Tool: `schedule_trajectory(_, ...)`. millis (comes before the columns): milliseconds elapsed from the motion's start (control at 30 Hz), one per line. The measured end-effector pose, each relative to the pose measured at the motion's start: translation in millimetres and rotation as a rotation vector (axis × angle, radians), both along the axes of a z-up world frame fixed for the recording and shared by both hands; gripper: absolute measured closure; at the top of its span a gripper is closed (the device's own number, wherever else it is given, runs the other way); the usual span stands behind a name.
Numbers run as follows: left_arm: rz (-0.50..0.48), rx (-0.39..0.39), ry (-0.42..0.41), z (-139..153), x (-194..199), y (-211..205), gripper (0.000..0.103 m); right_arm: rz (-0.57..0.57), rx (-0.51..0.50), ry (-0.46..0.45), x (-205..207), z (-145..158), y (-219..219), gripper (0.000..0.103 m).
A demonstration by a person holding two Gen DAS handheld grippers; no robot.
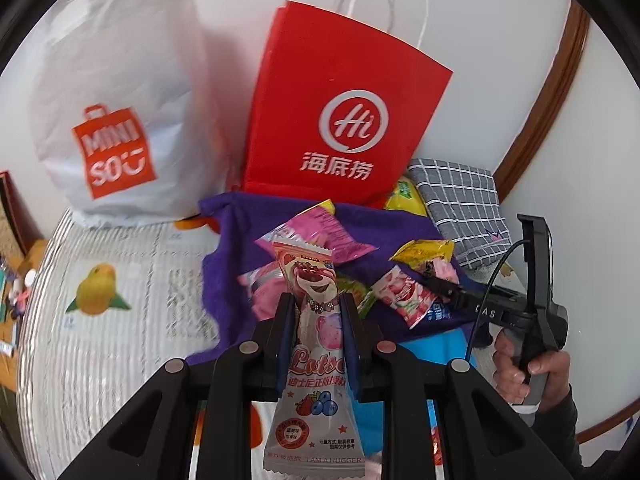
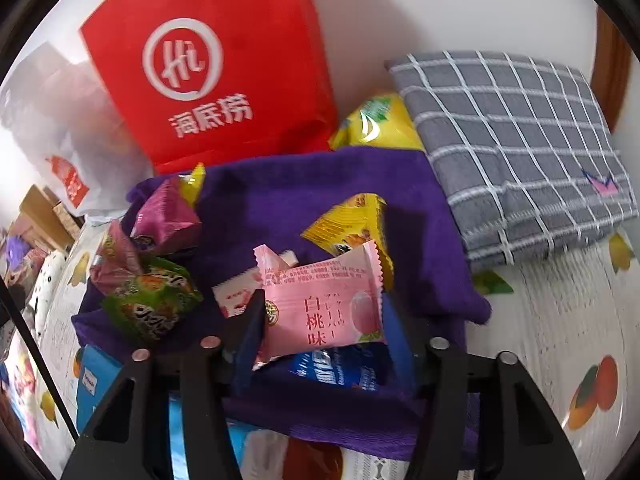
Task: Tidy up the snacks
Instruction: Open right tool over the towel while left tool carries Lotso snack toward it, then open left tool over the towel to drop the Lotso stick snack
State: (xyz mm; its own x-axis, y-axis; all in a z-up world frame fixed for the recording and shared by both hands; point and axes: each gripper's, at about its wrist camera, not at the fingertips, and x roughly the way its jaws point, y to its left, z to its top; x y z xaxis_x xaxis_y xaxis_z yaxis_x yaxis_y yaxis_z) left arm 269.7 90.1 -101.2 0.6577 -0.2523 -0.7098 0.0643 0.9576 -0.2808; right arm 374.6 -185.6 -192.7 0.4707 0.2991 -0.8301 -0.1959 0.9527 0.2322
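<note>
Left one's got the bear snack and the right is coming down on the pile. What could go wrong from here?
1. The right hand-held gripper straddles the pink peach packet, which overlaps a blue packet; closing may pinch both.
2. The left hand-held gripper pinches the long bear snack mid-length, so it could swing or slip.
3. The snacks lie on a loose purple cloth; a low finger might snag it.

Snacks (image 2: 320,308) on cloth (image 2: 312,196), before bag (image 2: 224,80)
</note>
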Motion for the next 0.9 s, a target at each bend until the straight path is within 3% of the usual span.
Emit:
schedule_trajectory(167,-0.032,-0.039,0.012,-2.5,21.0,-20.2,0.081,-0.012,0.001,-0.028,-18.4,16.3,-15.6,0.036)
schedule_trajectory(233,-0.045,-0.074,0.023,-5.5,29.7,-28.5,0.081,0.004,0.009,-0.069,-25.5,23.6,-18.5,0.022)
schedule_trajectory(267,-0.050,-0.081,0.027,-6.9,34.3,-33.1,0.081,0.007,0.016,-0.085,-27.1,25.9,-18.8,0.021)
schedule_trajectory(533,-0.059,-0.072,0.069,-21.3,70.2,-64.6,0.081,0.027,0.048,-0.097,-30.7,25.9,-17.7,0.021)
schedule_trajectory(900,-0.023,-0.069,0.129,-50.1,110.1,-75.8,0.081,-0.011,-0.014,-0.100,-39.4,28.7,-52.2,0.024)
